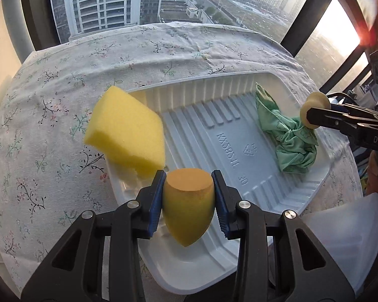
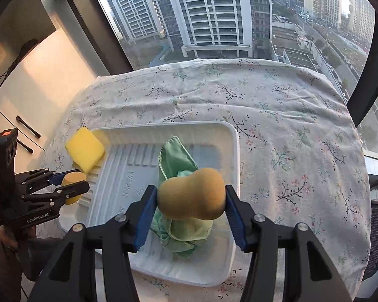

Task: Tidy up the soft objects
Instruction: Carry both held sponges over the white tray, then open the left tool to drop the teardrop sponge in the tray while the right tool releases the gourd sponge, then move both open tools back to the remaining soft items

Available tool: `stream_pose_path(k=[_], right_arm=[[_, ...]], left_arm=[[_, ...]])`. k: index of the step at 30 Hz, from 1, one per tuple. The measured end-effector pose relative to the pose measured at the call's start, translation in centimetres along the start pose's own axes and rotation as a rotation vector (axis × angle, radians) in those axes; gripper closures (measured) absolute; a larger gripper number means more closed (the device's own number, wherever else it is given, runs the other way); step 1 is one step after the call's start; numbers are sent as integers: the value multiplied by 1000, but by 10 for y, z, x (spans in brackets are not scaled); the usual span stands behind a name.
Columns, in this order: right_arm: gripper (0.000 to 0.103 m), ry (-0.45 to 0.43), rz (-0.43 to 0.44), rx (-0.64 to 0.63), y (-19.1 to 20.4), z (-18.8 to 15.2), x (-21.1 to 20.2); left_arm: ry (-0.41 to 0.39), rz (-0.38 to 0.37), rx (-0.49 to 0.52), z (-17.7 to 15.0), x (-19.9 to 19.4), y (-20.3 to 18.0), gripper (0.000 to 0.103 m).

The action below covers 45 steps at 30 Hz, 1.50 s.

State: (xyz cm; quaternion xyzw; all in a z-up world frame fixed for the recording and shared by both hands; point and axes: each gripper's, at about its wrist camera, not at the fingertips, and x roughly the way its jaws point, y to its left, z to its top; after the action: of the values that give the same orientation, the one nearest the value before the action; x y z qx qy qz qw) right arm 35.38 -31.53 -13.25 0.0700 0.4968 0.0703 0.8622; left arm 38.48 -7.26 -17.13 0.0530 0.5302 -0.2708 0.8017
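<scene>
From the left wrist camera, my left gripper (image 1: 189, 196) is clamped on a teardrop-shaped yellow makeup sponge (image 1: 187, 203), both pads pressing its sides, and it hangs over the near corner of the white tray (image 1: 239, 125). I use that tray as my landmark. The green cloth (image 1: 287, 136) already lies crumpled inside it, against the wall away from the yellow sponge block. That yellow sponge block (image 1: 126, 133) sits tilted on the tray's left rim, half in and half out, so I'd count it as not properly placed. At the tray's far right edge I see my right gripper (image 1: 315, 115) carrying a pale rounded piece.

From the right wrist camera, the right gripper (image 2: 191, 198) is closed on a gourd-shaped tan sponge (image 2: 192, 196), held above the green cloth (image 2: 179, 226) in the tray (image 2: 214, 125). The left gripper (image 2: 73, 186) shows at the tray's left side with its teardrop sponge (image 2: 74, 177), just beside the sponge block (image 2: 85, 151). Whether that block touches the tray floor I can't quite tell from here.

My reading: the cloth is done; both makeup sponges are in hand over the tray and still need releasing, and the block probably wants nudging fully in.
</scene>
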Motion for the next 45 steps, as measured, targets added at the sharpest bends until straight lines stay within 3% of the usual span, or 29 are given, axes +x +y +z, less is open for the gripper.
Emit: stream_pose_path(k=[4,13,17,21,27,35,45], right_arm=[[47,28,-15,1,0,2,15],[45,42,-11,27,-5,4,30],[38,23,1,45,-5,9,20],[29,-51,47,52,-5,10,-5],[28,-61,31,50,-6,2,-28],[28,-42,-13,84,-22,-29,-43],[28,-14,-86,115,-45,-82,-65]], left_arm=[[33,4,-2,-3,10,5,67],[12,54,63,-3,7,-5,66],[-42,31,37,2,-8,-5,64],[-117,48,-1,6,-29,-2,53],[-169,55,-84,6,-54,14,52],[-177,132,-148,-24,-75,38,52],[-166,160,-217,-91,-89,65,52]])
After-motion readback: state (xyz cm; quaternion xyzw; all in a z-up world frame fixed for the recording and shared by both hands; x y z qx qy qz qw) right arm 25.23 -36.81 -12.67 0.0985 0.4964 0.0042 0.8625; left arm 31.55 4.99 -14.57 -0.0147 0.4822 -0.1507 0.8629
